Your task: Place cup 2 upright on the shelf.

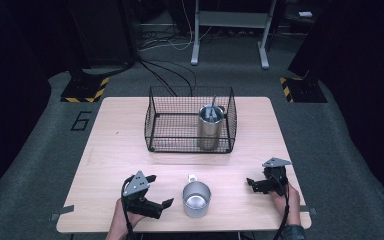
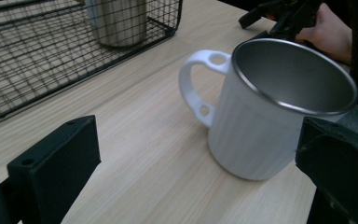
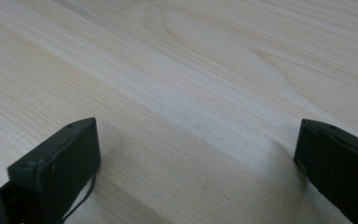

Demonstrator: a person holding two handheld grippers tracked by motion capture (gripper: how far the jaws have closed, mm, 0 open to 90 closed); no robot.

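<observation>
Mug: a white enamel mug (image 1: 196, 199) with a steel rim stands upright near the table's near edge, about midway between the two grippers; it looks empty inside.
Handle: the looped handle (image 2: 196, 87) points toward the far side, at the wire basket (image 1: 152, 116) — away from both hands.
Axis: upright, mouth up, so the side wall is what offers itself to a grasp.
Left gripper: the left gripper (image 1: 160, 191) sits just left of the mug, jaws spread wide and holding nothing; in its own view the mug stands close ahead, off toward one jaw, not yet between them.
Right gripper: the right gripper (image 1: 250, 185) rests farther off to the right, jaws apart and empty over bare wooden table (image 3: 177, 70).
Nearer hand: the left — judging by the gap, it is better placed to take the mug.
Basket: on the far half of the table, with a steel tumbler (image 1: 210, 127) standing in its right part.
</observation>
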